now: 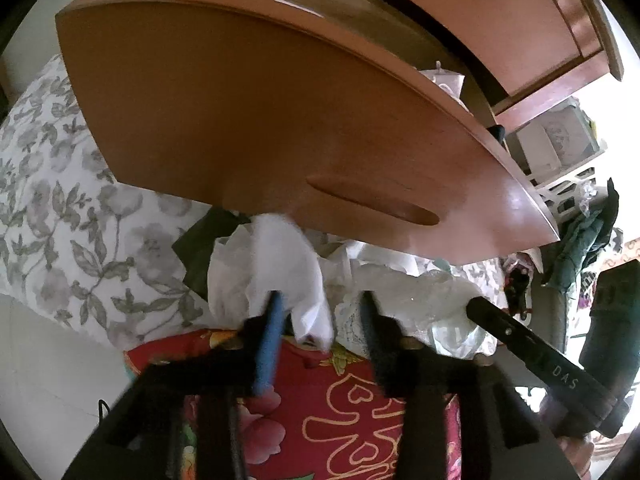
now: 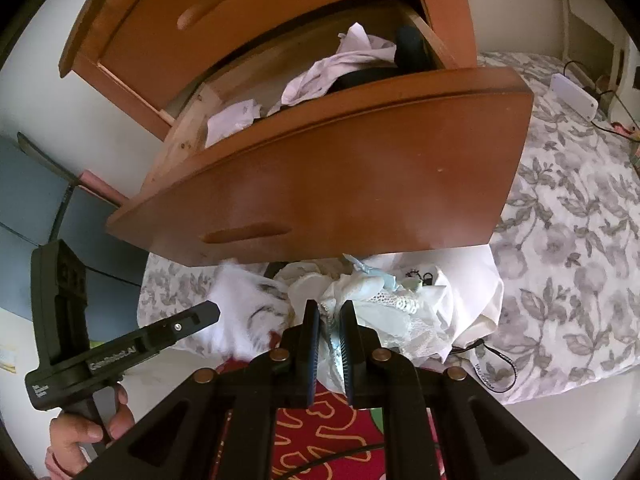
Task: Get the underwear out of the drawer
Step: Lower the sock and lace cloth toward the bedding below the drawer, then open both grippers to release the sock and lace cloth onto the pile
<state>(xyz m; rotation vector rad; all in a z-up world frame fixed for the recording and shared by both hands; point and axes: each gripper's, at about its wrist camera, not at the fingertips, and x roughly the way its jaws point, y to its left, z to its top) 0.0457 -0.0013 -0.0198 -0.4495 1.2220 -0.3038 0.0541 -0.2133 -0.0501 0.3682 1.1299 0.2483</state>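
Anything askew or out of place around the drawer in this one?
Yes. The open drawer hangs tilted, one corner lower. Pale garments lie crumpled inside it, and more underwear is heaped below its front on the floral bedding.

I see a bed with a grey floral cover (image 2: 572, 216) beside a wooden bedside cabinet (image 2: 132, 40), pale walls (image 2: 32, 92) behind, a white lattice basket (image 1: 568, 188), and bright daylight on one side.

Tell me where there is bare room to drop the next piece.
Free: the floral bedspread right of the drawer front, and its stretch on the other side in the left view. Crowded: the pile of pale garments below the drawer, and the red cloth under both grippers.
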